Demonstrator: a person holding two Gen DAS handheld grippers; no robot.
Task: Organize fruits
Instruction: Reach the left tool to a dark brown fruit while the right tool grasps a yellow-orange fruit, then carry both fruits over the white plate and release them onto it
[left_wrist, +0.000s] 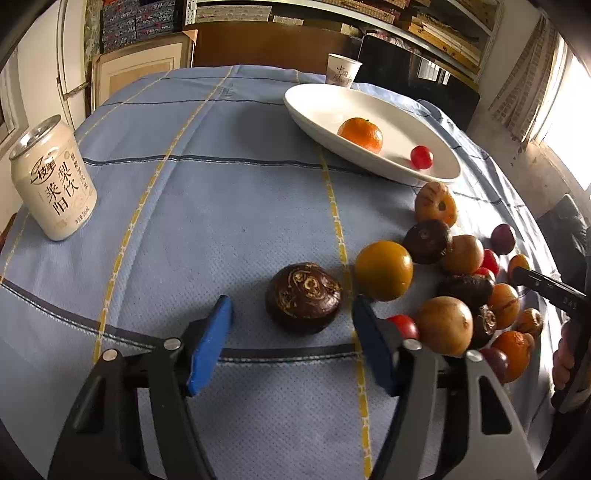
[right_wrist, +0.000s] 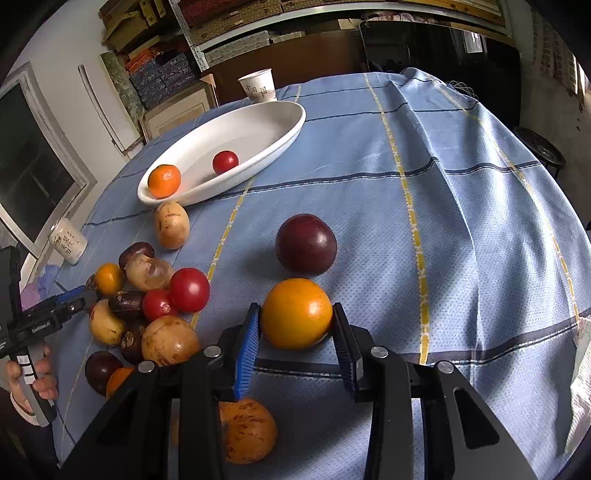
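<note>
My left gripper (left_wrist: 291, 317) is open, its blue pads on either side of a dark brown fruit (left_wrist: 303, 297) lying on the blue cloth. My right gripper (right_wrist: 297, 321) has its pads against both sides of an orange-yellow fruit (right_wrist: 296, 313) on the cloth. A dark purple plum (right_wrist: 306, 244) lies just beyond it. A white oval dish (left_wrist: 369, 107) holds a mandarin (left_wrist: 360, 134) and a cherry tomato (left_wrist: 422, 157); the dish also shows in the right wrist view (right_wrist: 258, 122). A pile of mixed fruits (left_wrist: 469, 291) lies right of my left gripper.
A cream drink can (left_wrist: 51, 181) stands at the left. A paper cup (left_wrist: 343, 70) stands behind the dish. The table's cloth (right_wrist: 461, 221) drops off at the right edge. Shelves and boxes fill the background.
</note>
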